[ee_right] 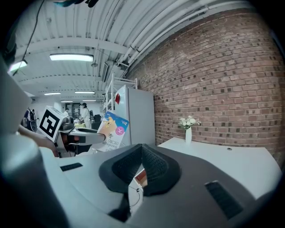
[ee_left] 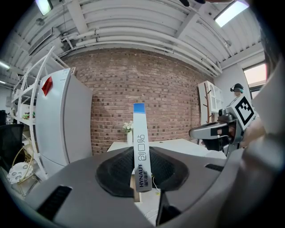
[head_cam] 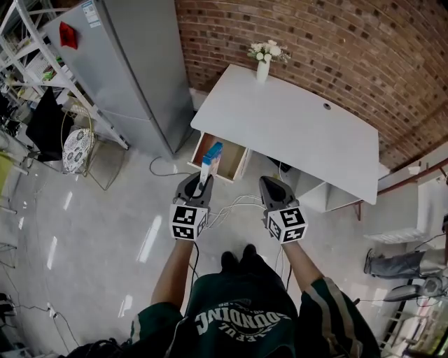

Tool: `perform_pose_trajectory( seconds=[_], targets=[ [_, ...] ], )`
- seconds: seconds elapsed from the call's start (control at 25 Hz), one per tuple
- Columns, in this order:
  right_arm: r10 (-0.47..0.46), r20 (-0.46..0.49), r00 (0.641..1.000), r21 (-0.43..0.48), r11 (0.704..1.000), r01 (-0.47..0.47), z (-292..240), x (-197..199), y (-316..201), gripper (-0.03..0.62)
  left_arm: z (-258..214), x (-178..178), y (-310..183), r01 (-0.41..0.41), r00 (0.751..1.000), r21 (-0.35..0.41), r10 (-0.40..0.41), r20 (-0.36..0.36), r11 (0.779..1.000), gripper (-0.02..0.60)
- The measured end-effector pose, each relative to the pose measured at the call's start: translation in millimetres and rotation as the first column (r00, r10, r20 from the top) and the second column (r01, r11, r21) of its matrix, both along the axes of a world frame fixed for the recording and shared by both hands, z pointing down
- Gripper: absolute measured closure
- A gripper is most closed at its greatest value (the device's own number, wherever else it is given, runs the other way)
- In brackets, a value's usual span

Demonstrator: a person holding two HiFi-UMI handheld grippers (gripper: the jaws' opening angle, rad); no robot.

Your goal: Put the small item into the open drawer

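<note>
We clamp the HYNAUT box (head_cam: 211, 156) upright in our left gripper (head_cam: 201, 184) before the open drawer (head_cam: 240, 162) — poised for lowering in — right gripper (head_cam: 271, 186) closed, empty.

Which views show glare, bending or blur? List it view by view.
Head view: sharp, the brick wall courses bow, pale glare streaks lie on the floor. Left gripper view: heavy fisheye with black corners, ceiling lamp blown out, slim box in the left gripper crisp. Right gripper view: same fisheye, strip light bright, right gripper soft close to the lens.
</note>
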State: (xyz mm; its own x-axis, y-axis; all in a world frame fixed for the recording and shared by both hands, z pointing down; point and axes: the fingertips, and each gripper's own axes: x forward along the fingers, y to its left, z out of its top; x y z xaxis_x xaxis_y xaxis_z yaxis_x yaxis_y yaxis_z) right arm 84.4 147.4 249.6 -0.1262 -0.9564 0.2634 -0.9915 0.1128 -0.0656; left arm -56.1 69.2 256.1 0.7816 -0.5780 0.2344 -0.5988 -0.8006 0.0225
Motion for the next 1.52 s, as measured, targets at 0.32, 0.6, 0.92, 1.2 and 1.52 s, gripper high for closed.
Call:
perform_pose_trajectory(
  seconds=[0.32,0.6,0.92,1.2,1.52],
  targets=[
    [0.010,0.007,1.000,-0.014,1.000,-0.010,13,19,-24,0.569,16,21,-21,-0.016,1.000,-0.021,0.016,0.008,1.000,0.485],
    [-0.013,0.024,1.000,-0.024,1.000,0.014,23,32,-71,0.569,29,37,-60,-0.003,1.000,-0.043,0.004,0.027,0.999,0.485],
    [-0.067,0.039,0.997,-0.037,0.997,0.069,34,58,-128,0.570,41,61,-106,0.049,0.998,-0.060,-0.046,0.046,0.997,0.485],
    [-0.138,0.054,0.989,-0.037,0.989,0.140,40,71,-168,0.569,52,72,-129,0.094,0.992,-0.067,-0.088,0.093,0.993,0.485],
    [-0.192,0.079,0.978,-0.080,0.977,0.198,68,71,-193,0.569,83,52,-140,0.168,0.978,-0.115,-0.151,0.144,0.979,0.485]
  ],
)
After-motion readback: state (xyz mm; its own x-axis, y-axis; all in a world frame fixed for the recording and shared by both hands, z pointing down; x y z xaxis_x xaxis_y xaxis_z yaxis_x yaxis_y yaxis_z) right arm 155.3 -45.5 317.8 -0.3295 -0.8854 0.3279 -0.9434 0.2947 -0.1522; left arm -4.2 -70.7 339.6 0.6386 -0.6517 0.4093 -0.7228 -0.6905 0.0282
